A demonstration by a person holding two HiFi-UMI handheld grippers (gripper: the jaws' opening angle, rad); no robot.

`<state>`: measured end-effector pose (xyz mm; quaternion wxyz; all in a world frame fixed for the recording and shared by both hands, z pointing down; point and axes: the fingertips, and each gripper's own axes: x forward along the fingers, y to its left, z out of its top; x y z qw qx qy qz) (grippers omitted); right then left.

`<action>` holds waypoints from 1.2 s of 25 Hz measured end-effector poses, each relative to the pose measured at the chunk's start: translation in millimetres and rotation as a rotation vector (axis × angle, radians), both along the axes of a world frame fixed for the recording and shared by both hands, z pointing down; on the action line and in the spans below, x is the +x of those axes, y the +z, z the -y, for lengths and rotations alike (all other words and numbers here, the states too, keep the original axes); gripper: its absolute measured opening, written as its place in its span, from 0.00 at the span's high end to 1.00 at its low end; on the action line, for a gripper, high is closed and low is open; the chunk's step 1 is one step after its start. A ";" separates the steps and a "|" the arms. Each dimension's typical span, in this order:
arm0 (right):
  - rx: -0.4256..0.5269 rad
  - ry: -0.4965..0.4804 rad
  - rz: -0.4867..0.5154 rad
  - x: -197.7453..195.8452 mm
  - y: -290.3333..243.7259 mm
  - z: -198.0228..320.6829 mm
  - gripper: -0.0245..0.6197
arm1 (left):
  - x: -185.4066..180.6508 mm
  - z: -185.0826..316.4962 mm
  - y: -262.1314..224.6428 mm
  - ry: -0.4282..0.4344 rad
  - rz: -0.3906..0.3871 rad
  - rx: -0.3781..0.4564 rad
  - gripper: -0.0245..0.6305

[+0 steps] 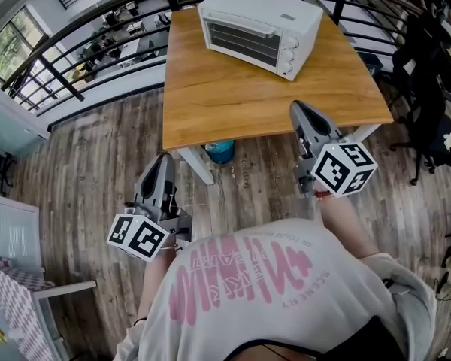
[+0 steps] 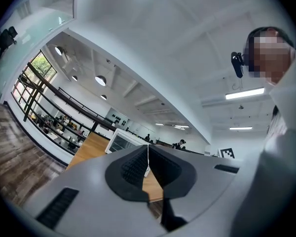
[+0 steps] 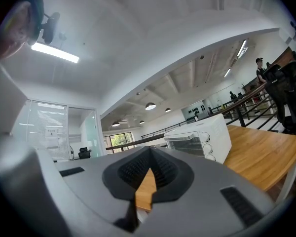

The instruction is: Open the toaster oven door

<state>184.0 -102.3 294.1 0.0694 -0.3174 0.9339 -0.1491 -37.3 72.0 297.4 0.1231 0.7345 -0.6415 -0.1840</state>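
A white toaster oven [image 1: 257, 28] stands at the far side of a wooden table [image 1: 233, 96], its glass door shut and its knobs on the right. It shows in the right gripper view as the oven [image 3: 200, 137] and small in the left gripper view [image 2: 121, 141]. My right gripper [image 1: 299, 110] hovers over the table's near edge, jaws shut with nothing in them. My left gripper [image 1: 165, 160] is lower left, over the floor short of the table, also shut and holding nothing. Both point toward the oven, well apart from it.
A black railing [image 1: 75, 43] runs behind the table, with a lower floor beyond it. A blue container [image 1: 220, 151] sits under the table by a white leg. Black office chairs [image 1: 432, 89] stand at the right. A patterned stool [image 1: 19, 295] stands at the lower left.
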 end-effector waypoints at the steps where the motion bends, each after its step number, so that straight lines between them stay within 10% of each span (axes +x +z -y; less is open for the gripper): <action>1: -0.004 -0.001 -0.001 -1.0 1.7 0.8 0.95 | -1.4 -0.3 2.7 -0.004 -0.004 -0.006 0.93; 30: -0.122 0.057 -0.007 -93.3 53.2 67.0 0.95 | -85.2 101.0 43.0 0.137 -0.090 -0.101 0.93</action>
